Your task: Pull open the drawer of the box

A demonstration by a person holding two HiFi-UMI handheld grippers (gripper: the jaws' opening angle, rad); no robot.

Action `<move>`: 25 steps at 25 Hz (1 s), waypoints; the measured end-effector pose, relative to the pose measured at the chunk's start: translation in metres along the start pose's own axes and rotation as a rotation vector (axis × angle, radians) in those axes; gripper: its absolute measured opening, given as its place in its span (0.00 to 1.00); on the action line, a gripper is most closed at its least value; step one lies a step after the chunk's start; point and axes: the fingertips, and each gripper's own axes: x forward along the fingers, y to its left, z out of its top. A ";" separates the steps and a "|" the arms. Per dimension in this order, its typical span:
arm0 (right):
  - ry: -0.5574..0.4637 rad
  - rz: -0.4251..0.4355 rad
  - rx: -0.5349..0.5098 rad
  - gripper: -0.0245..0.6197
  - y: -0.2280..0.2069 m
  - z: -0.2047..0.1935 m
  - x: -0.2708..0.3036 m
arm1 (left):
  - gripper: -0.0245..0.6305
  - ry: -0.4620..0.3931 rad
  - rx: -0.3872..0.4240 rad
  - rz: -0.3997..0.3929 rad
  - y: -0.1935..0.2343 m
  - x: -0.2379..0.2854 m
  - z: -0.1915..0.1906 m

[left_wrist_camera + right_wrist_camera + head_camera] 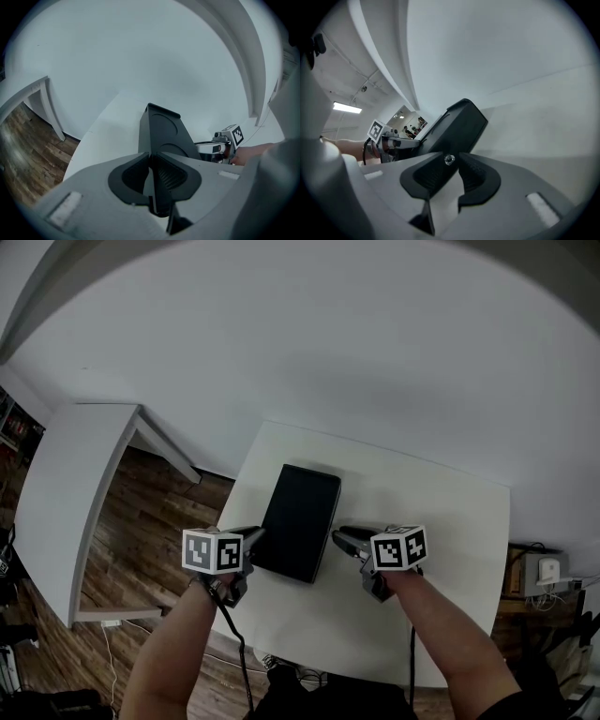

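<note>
Head view: the black box [302, 519] is lying on the white table [450, 521], its near end facing the person. The left gripper [254, 534] is meeting the box's near corner on its inner side, and the right gripper [340, 537] is hovering just off the other near corner. The box end is lying between the two.

Left gripper view: the jaws are pinching the box's upright corner edge, which is running straight up between the pads. The rest of the box is stretching away ahead of the tips. This grip is acting as the anchor, I judge. It should be kept firm and unmoving, so that only the sliding part comes out.

Right gripper view: the jaws are standing spread, with nothing pressed between them. The small shiny drawer knob [449, 160] is sitting just ahead of the tips, in line with the gap and slightly toward its upper end. The box is rising beyond it.

To do the step well, the right gripper likely needs to be easing forward until the pads are flanking the knob. Then it should be closing squarely and drawing straight back along the box's length, not sideways.
</note>
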 end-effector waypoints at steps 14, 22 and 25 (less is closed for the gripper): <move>0.308 -0.007 -0.496 0.21 0.005 -0.022 0.016 | 0.13 -0.008 -0.003 -0.003 -0.002 -0.002 -0.002; 0.434 -0.039 -0.868 0.15 0.010 -0.025 0.024 | 0.13 -0.009 -0.004 0.001 -0.002 -0.002 -0.002; 0.488 -0.045 -0.978 0.15 0.012 -0.028 0.026 | 0.13 -0.013 -0.007 0.002 -0.001 -0.003 -0.002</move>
